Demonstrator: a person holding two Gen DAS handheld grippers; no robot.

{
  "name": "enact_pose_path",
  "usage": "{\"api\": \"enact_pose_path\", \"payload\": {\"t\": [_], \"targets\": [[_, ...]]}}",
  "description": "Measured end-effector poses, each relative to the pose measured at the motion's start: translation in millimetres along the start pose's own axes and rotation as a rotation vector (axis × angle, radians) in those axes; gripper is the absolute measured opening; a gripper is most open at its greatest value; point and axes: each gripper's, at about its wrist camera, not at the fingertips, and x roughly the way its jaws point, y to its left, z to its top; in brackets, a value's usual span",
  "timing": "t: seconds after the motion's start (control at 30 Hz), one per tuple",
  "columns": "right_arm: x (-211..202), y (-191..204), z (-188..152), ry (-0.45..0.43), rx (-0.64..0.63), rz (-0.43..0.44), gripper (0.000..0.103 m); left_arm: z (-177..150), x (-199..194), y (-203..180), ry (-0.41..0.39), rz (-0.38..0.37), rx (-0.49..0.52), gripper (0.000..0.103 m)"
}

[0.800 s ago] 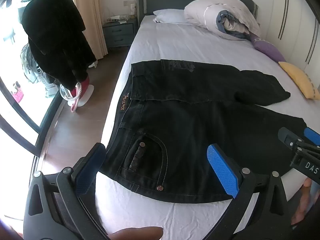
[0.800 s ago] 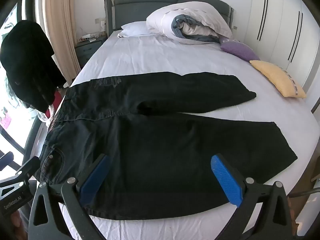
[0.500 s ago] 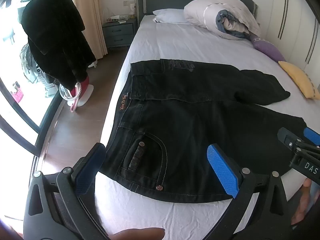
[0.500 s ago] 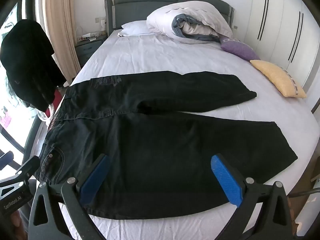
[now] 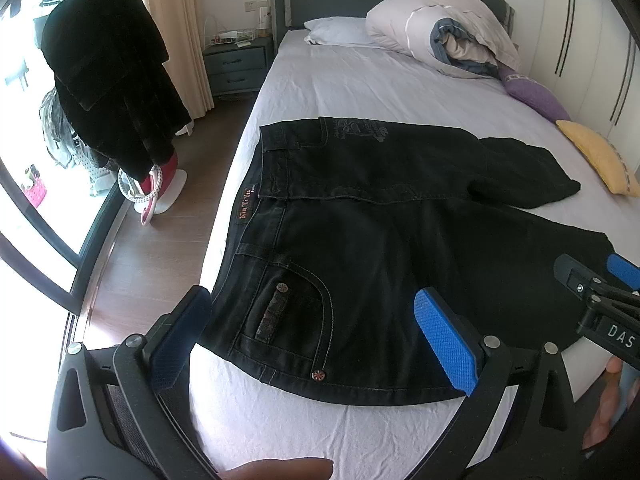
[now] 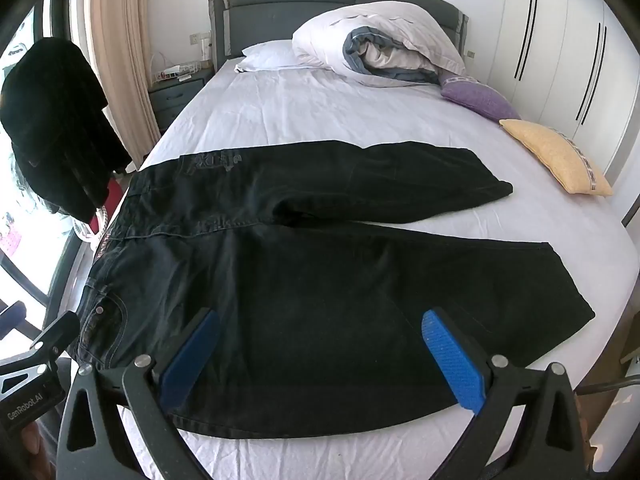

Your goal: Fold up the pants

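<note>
Bed [image 6: 320, 112] filling most of both views, covered by a white sheet, grey headboard [image 6: 304, 4] at the far end. Rolled duvet [image 6: 380, 48] and white pillow [image 6: 272, 56] against the headboard, purple cushion [image 6: 476, 96] and yellow cushion [image 6: 556, 156] along the right edge.

Black pants [image 6: 320, 280] spread flat across the near half of the bed, waistband toward the left edge, both legs running out to the right. Far leg shorter in view, ending near the middle of the sheet; near leg reaching almost to the right edge of the mattress. Front pocket [image 5: 288, 312] with metal rivets and contrast stitching at the near left corner of the pants, small label on the waistband just beyond.

Left gripper [image 5: 312, 340] spread fully wide, blue pads apart, nothing between them; hanging above the near hem at the waist end, left pad over the mattress edge beside the pocket, right pad over the seat of the pants. Apart from the cloth, not touching as far as can be told.

Right gripper [image 6: 320, 360] likewise spread fully wide and empty, poised over the near leg, both pads above black cloth short of the near edge. Seen from the left wrist as a black arm tipped in blue at the far right.

Dark coat [image 5: 108, 80] hanging on a stand beside the window, left of the bed. Nightstand [image 5: 236, 64] next to the headboard, beige curtain [image 5: 176, 32] close by. White wardrobe doors [image 6: 568, 52] along the right wall. Fingertip [image 5: 280, 470] at the bottom edge of the left view.
</note>
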Motion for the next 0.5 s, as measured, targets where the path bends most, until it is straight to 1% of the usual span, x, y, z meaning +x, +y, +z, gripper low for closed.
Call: {"api": "enact_pose_path", "payload": {"t": [0.5], "targets": [[2.1,0.8,-2.7,0.003,-0.001,0.0,0.103,0.4,1.2,-1.1,0.002,0.001,0.001,0.103]]}}
